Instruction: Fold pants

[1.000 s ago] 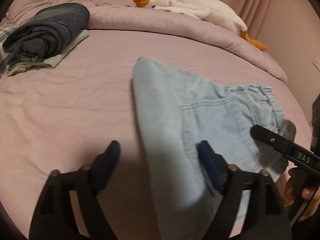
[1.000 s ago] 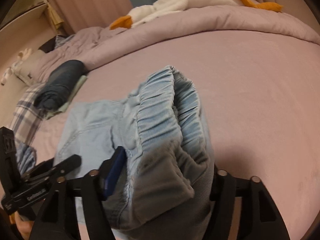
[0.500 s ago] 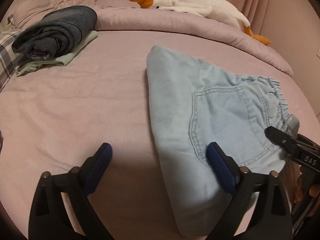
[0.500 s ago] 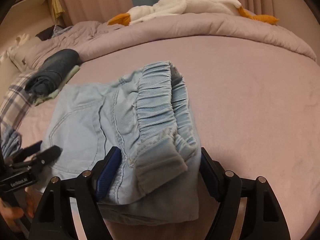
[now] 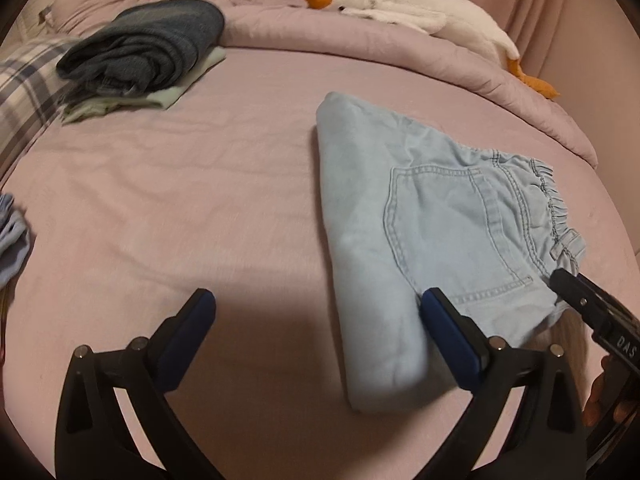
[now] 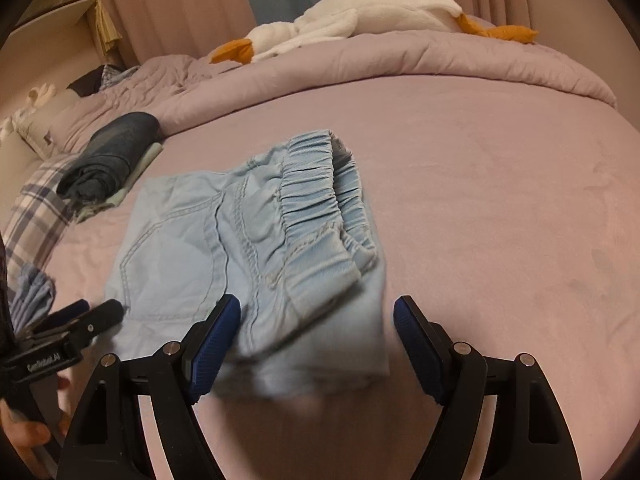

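Note:
The light blue denim pants (image 5: 420, 236) lie folded into a compact rectangle on the pink bed, back pocket up, elastic waistband at the right. In the right wrist view the pants (image 6: 256, 256) lie flat with the waistband toward me. My left gripper (image 5: 316, 332) is open and empty, just in front of the pants' near left edge. My right gripper (image 6: 316, 340) is open and empty, its jaws spread at the near waistband edge, holding nothing. The right gripper's tips also show in the left wrist view (image 5: 576, 300).
A stack of folded dark clothes (image 5: 148, 52) lies at the far left, on a pale garment. A white plush goose (image 5: 404, 8) lies on the rolled pink duvet (image 5: 360, 56) at the back. A plaid cloth (image 5: 28, 96) is at the left edge.
My right gripper has let go of the waistband and opened; the pants now lie flat on the bed. Both grippers have drawn back from the pants.

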Tool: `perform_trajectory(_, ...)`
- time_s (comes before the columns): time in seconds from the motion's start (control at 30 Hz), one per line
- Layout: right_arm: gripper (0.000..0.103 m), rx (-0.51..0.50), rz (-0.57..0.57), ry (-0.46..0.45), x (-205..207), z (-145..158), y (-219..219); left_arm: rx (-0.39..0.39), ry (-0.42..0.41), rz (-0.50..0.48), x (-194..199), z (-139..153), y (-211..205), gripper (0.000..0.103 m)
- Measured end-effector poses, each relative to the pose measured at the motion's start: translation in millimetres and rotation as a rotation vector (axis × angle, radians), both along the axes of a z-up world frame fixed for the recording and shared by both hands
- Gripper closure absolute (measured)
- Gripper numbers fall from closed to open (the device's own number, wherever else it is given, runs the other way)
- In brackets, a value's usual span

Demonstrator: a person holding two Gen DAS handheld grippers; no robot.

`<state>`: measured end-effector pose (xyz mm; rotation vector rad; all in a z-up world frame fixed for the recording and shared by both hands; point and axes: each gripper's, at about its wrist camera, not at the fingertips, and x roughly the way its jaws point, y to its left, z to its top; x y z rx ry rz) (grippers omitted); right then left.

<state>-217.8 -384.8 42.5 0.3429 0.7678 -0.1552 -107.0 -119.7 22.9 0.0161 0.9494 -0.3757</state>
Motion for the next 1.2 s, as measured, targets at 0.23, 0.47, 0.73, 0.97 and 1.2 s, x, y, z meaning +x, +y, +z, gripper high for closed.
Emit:
perform_trajectory(0.23,0.001,-0.040,0.025,-0.039,-22,23,13,-0.029,0.040,0.035,-27,19,9,0.000)
perform_trajectory(0.47,0.001,-0.040,0.070,-0.055,-49,45,26,0.201,-0.088,0.075,-79,54,1,0.000)
perform_trajectory(0.73,0.001,-0.071,0.105,-0.087,-85,68,52,0.165,-0.142,0.045,-125,80,6,0.000)
perform_trajectory(0.97,0.001,-0.093,0.118,-0.109,-100,77,66,0.127,-0.144,0.042,-133,91,8,0.000)
perform_trajectory(1.2,0.001,-0.107,0.110,-0.113,-106,79,70,0.112,-0.153,0.038,-144,95,8,0.000)
